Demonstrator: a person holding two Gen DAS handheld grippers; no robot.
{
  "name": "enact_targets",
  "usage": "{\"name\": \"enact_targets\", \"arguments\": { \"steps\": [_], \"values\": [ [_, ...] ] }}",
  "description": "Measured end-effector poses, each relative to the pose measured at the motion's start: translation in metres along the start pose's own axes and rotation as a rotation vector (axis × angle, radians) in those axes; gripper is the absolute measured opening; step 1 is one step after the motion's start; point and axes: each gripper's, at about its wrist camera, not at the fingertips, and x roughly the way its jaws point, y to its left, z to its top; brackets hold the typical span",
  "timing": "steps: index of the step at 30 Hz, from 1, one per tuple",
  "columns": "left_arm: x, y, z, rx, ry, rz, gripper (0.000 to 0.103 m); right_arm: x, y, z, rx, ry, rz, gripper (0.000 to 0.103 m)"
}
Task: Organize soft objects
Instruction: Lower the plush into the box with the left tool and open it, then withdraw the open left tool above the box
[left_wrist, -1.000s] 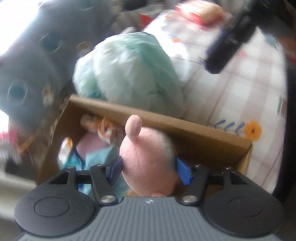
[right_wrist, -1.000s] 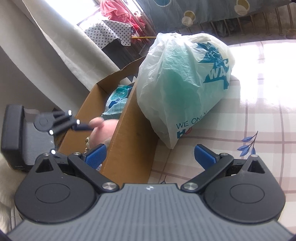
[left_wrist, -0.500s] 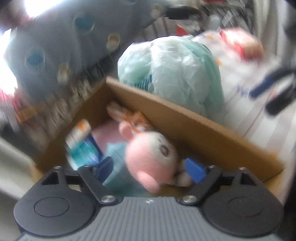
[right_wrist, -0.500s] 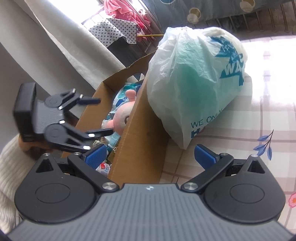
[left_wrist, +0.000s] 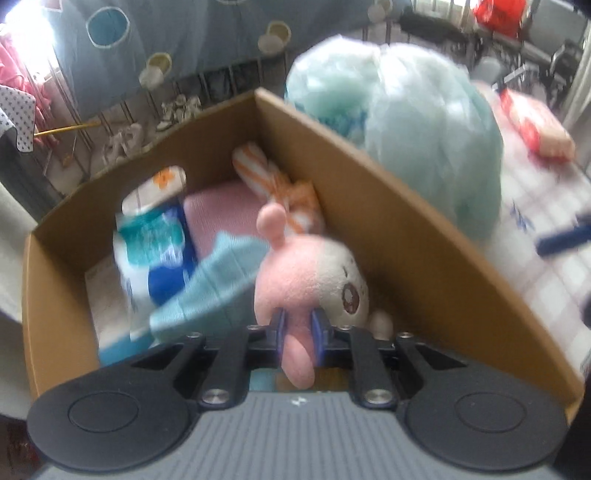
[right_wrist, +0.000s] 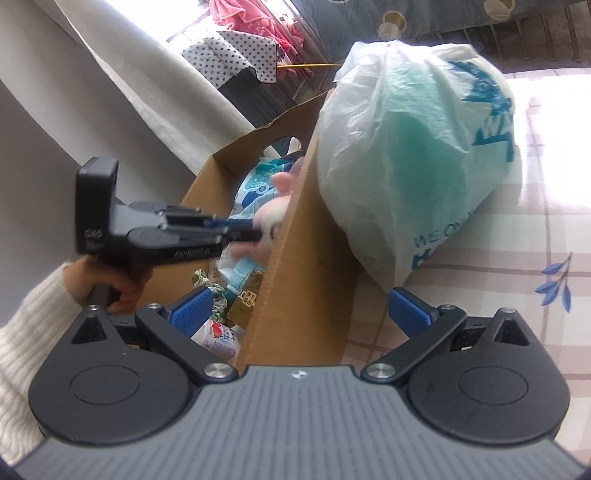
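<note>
In the left wrist view the cardboard box (left_wrist: 388, 206) fills the middle of the frame and already holds a good deal: at its left a blue and white packet (left_wrist: 155, 251), then a teal cloth (left_wrist: 214, 284), a pink folded cloth (left_wrist: 221, 218) and an orange striped toy (left_wrist: 273, 184) toward the back corner; so much of the sorting looks done. At lower centre the left gripper (left_wrist: 298, 330) has its jaws closing on a pink limb of the pink plush toy (left_wrist: 310, 280), which lies inside the box against its right wall; whether the toy is being settled or lifted out I cannot tell. To the upper right a full plastic bag (left_wrist: 406, 129) sits outside on the checked tablecloth (left_wrist: 535, 280), beyond it a red and white packet (left_wrist: 535, 129); these seem left to handle. In the right wrist view the right gripper (right_wrist: 301, 310), at lower centre, stands wide open and empty, straddling the box wall (right_wrist: 303, 266).
</note>
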Motion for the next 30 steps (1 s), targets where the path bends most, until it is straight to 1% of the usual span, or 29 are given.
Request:
{"name": "enact_targets", "arguments": {
  "steps": [1,2,3,4,5,6,8,10,12,13,14,15,16,18,19,22,24,25,27,28,30],
  "values": [
    [-0.002,-0.002,-0.003,0.009,0.014,0.008,0.018,0.006,0.003,0.001,-0.01,0.006,-0.016,0.102],
    [-0.003,-0.001,-0.006,0.009,0.026,0.02,0.022,0.012,0.006,0.003,-0.019,0.012,-0.034,0.102],
    [-0.009,-0.001,-0.011,-0.01,0.023,0.036,0.027,0.017,0.009,0.004,-0.023,0.017,-0.048,0.102],
    [-0.018,0.0,-0.017,-0.031,0.004,0.054,0.031,0.021,0.011,0.004,-0.019,0.02,-0.052,0.102],
    [-0.029,0.001,-0.025,-0.055,-0.022,0.071,0.043,0.024,0.014,0.003,-0.022,0.022,-0.048,0.102],
    [-0.039,0.001,-0.035,-0.085,-0.04,0.086,0.051,0.025,0.017,0.002,-0.025,0.021,-0.048,0.102],
    [-0.051,-0.001,-0.053,-0.124,-0.047,0.091,0.052,0.029,0.024,-0.001,-0.06,0.02,-0.063,0.102],
    [-0.063,-0.009,-0.072,-0.122,-0.052,0.101,0.052,0.035,0.032,-0.005,-0.108,0.029,-0.106,0.101],
    [-0.074,-0.017,-0.09,-0.124,-0.071,0.157,0.052,0.042,0.037,-0.011,-0.163,0.044,-0.153,0.1],
    [-0.079,-0.02,-0.097,-0.135,-0.081,0.181,0.052,0.044,0.039,-0.014,-0.189,0.048,-0.183,0.097],
    [-0.083,-0.021,-0.104,-0.147,-0.093,0.192,0.052,0.047,0.04,-0.017,-0.215,0.051,-0.212,0.086],
    [-0.086,-0.022,-0.112,-0.164,-0.099,0.187,0.052,0.049,0.041,-0.021,-0.236,0.051,-0.241,0.078],
    [-0.087,-0.023,-0.116,-0.179,-0.095,0.176,0.052,0.05,0.04,-0.025,-0.243,0.05,-0.238,0.074],
    [-0.086,-0.026,-0.126,-0.193,-0.083,0.167,0.053,0.049,0.038,-0.029,-0.227,0.059,-0.229,0.074],
    [-0.088,-0.028,-0.131,-0.205,-0.115,0.179,0.054,0.046,0.04,-0.032,-0.24,0.059,-0.236,0.074],
    [-0.094,-0.033,-0.133,-0.237,-0.126,0.209,0.055,0.04,0.049,-0.04,-0.323,0.057,-0.286,0.075],
    [-0.095,-0.038,-0.135,-0.225,-0.142,0.238,0.055,0.036,0.055,-0.046,-0.368,0.051,-0.316,0.077],
    [-0.095,-0.041,-0.136,-0.21,-0.152,0.252,0.055,0.034,0.055,-0.047,-0.37,0.047,-0.325,0.077],
    [-0.096,-0.044,-0.138,-0.204,-0.157,0.259,0.055,0.032,0.053,-0.049,-0.352,0.059,-0.308,0.078],
    [-0.098,-0.044,-0.14,-0.217,-0.159,0.251,0.055,0.031,0.049,-0.051,-0.338,0.059,-0.298,0.079],
    [-0.101,-0.041,-0.145,-0.254,-0.166,0.213,0.055,0.026,0.041,-0.053,-0.29,0.055,-0.27,0.081]
  ]
}}
